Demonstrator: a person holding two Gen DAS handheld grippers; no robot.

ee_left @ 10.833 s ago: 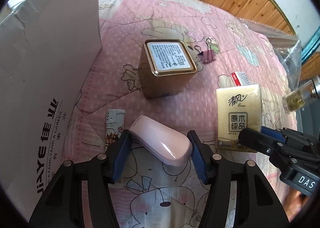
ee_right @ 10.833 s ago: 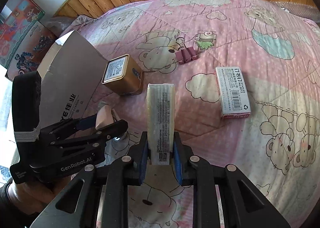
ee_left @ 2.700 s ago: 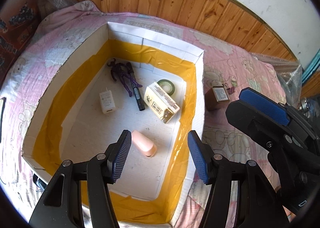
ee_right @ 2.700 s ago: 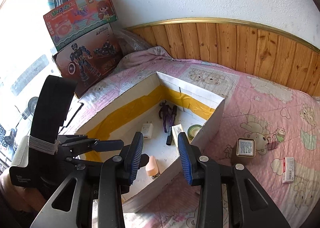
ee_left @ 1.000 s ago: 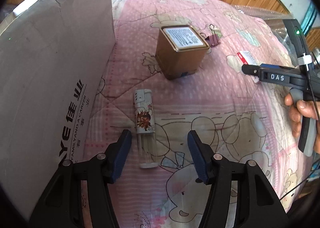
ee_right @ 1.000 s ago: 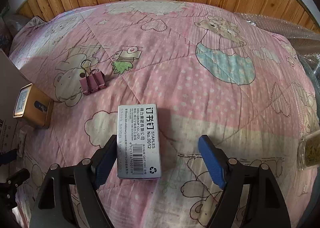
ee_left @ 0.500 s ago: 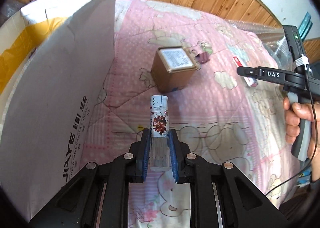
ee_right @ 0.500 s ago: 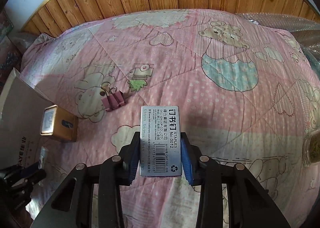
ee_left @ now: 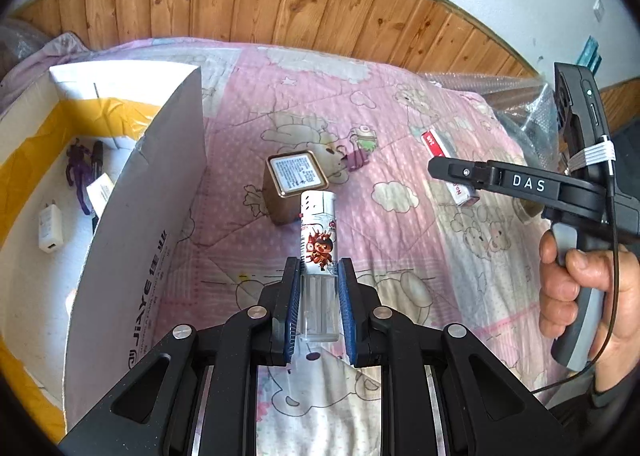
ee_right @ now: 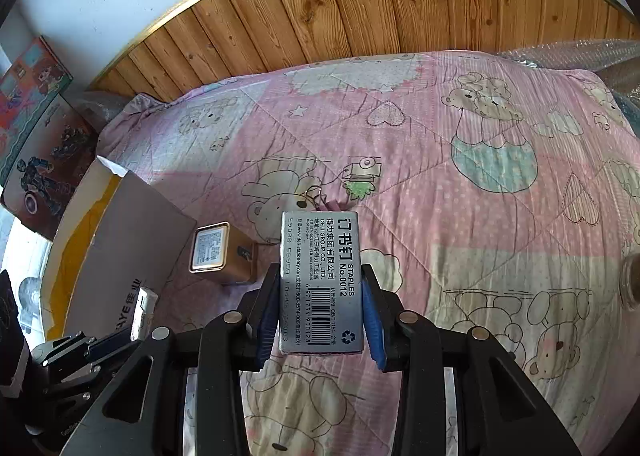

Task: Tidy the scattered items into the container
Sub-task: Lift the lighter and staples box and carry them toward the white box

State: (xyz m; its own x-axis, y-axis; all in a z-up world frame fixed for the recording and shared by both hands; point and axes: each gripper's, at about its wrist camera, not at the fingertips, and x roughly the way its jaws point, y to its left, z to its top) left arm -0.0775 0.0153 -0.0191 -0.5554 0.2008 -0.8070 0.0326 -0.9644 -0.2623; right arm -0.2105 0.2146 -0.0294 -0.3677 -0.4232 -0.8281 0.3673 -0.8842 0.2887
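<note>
Two things are up off the bed at once, one in each gripper. Clamped in the left gripper [ee_left: 319, 310] is a lighter [ee_left: 319, 240], its clear lower body pinched between the blue pads and its white capped end sticking straight out ahead, so its long axis runs along the fingers. The right gripper [ee_right: 322, 314] is clenched on a grey staples box [ee_right: 322, 282], label up, held by its long sides with most of the box jutting forward past the fingertips.

What matters for the next move is where the cardboard box [ee_left: 136, 223] lies. Seen from the left wrist, its tall white wall stands just to the left of the lighter, the yellow-taped inside opening beyond that wall with a white charger [ee_left: 51, 228] and a purple toy [ee_left: 76, 175] already lying in it. Seen from the right wrist, the same box sits well off to the lower left, past the gold tin [ee_right: 222, 252] that stands on the quilt [ee_right: 460, 215] between. So the left hand is clearly the nearer; I would guess it only needs to clear the wall's top edge and swing left, while the right has to cross over the tin. A pink binder clip [ee_left: 356, 159] lies beyond the tin, toward the headboard edge of the bed.
</note>
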